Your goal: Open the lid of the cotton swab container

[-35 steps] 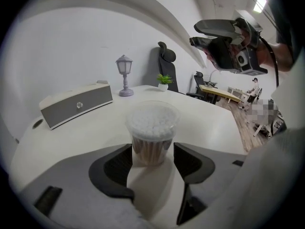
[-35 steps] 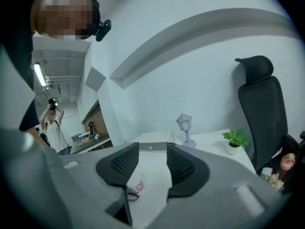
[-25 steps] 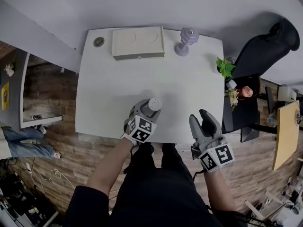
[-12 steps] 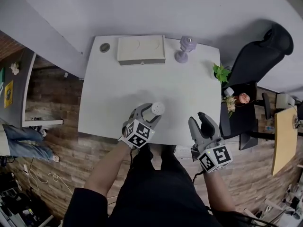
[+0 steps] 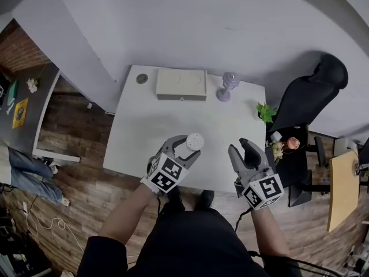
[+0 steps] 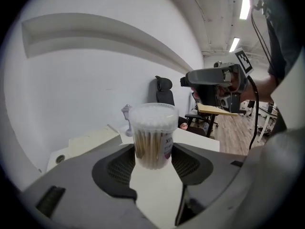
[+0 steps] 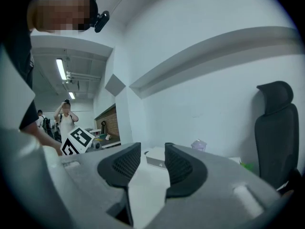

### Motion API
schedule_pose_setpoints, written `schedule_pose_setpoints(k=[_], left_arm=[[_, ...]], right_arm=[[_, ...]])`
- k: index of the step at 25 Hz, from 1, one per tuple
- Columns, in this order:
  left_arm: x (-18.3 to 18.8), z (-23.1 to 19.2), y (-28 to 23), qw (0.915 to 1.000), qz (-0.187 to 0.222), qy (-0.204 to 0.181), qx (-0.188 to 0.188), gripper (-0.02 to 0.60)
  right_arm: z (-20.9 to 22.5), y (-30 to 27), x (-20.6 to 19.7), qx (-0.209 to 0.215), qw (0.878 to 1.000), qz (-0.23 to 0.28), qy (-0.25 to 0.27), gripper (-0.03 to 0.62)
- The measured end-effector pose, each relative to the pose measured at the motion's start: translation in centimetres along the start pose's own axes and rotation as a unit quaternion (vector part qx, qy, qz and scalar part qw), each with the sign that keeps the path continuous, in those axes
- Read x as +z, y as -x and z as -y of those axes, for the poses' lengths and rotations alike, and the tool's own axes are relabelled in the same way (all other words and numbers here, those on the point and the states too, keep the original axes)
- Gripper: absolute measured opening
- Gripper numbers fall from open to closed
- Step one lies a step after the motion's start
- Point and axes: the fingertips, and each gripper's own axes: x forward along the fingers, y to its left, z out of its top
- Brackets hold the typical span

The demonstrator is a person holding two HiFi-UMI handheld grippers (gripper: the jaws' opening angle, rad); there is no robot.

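Observation:
The cotton swab container (image 5: 194, 141) is a clear round tub with a white lid, full of swabs. It stands upright between the jaws of my left gripper (image 5: 187, 145), whose pads press on its sides (image 6: 152, 135); the lid is on. That gripper (image 6: 152, 159) holds it near the front of the white table (image 5: 150, 120). My right gripper (image 5: 245, 149) hovers to its right at the table's front edge. Its jaws (image 7: 152, 161) stand a little apart with nothing between them. It also shows in the left gripper view as the grey right gripper (image 6: 217, 85).
A beige flat box (image 5: 181, 84) lies at the back of the table, with a small round disc (image 5: 142, 78) to its left and a lilac stand (image 5: 227, 86) to its right. A potted plant (image 5: 264, 112) and a black office chair (image 5: 308, 97) are off the right edge.
The head view has pulled back and the table looks smaller. My left gripper with the container has shifted slightly right. The right gripper has barely moved.

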Motion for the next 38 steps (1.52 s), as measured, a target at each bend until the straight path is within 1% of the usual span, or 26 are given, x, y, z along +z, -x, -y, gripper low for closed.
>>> schedule_pose_setpoints(k=[3, 4, 6, 9, 11, 13, 15, 17, 19, 21, 24, 30, 32, 35, 38], left_arm=[[2.5, -0.4, 1.9, 1.0000, 0.005, 0.001, 0.008, 0.235], [3.4, -0.3, 2.6, 1.0000, 0.007, 0.000, 0.004, 0.235], [5.1, 0.4, 3.8, 0.9997, 0.010, -0.003, -0.021, 0.235], [7.3, 1.8, 5.5, 0.9974, 0.014, -0.021, -0.067, 0.235], [8.3, 2.3, 6.4, 0.9956, 0.010, -0.044, -0.082, 0.235], [9.0, 2.7, 7.0, 0.9941, 0.007, -0.061, -0.090, 0.235], [9.5, 3.1, 7.5, 0.9931, 0.008, -0.068, -0.095, 0.235], [9.9, 3.5, 7.8, 0.9921, 0.011, -0.075, -0.100, 0.235], [10.2, 3.9, 8.1, 0.9906, 0.015, -0.082, -0.109, 0.235], [10.5, 4.4, 8.1, 0.9887, 0.020, -0.089, -0.119, 0.235], [10.5, 5.1, 8.2, 0.9852, 0.023, -0.101, -0.137, 0.235], [9.6, 6.7, 8.4, 0.9771, 0.014, -0.125, -0.172, 0.235], [9.4, 7.0, 8.4, 0.9749, 0.016, -0.129, -0.181, 0.235], [9.3, 7.2, 8.3, 0.9726, 0.016, -0.134, -0.189, 0.235], [8.9, 7.3, 8.3, 0.9725, 0.012, -0.132, -0.192, 0.235]], right_arm=[[-1.4, -1.0, 2.8, 0.034, 0.999, 0.013, 0.028, 0.158], [-2.0, -1.2, 3.8, 0.049, 0.998, 0.018, 0.040, 0.158], [-3.5, -1.5, 6.0, 0.085, 0.993, 0.032, 0.079, 0.158], [-6.6, -1.5, 8.5, 0.159, 0.975, 0.051, 0.148, 0.148], [-8.7, -1.3, 9.6, 0.211, 0.962, 0.050, 0.165, 0.147], [-10.5, -1.1, 9.8, 0.253, 0.952, 0.029, 0.168, 0.155], [-11.9, -0.9, 9.6, 0.290, 0.942, 0.004, 0.167, 0.251], [-12.5, -0.8, 8.9, 0.324, 0.931, -0.015, 0.171, 0.272], [-12.5, -0.8, 8.0, 0.351, 0.917, -0.030, 0.187, 0.276], [-12.4, -0.7, 7.2, 0.367, 0.908, -0.045, 0.199, 0.276], [-12.7, -0.5, 6.7, 0.379, 0.903, -0.062, 0.194, 0.276], [-14.2, 0.3, 6.1, 0.404, 0.891, -0.075, 0.195, 0.276], [-14.4, 0.6, 5.8, 0.409, 0.887, -0.078, 0.201, 0.264], [-14.5, 0.6, 5.5, 0.412, 0.885, -0.074, 0.202, 0.258], [-14.5, 0.7, 5.3, 0.410, 0.889, -0.074, 0.192, 0.256]])
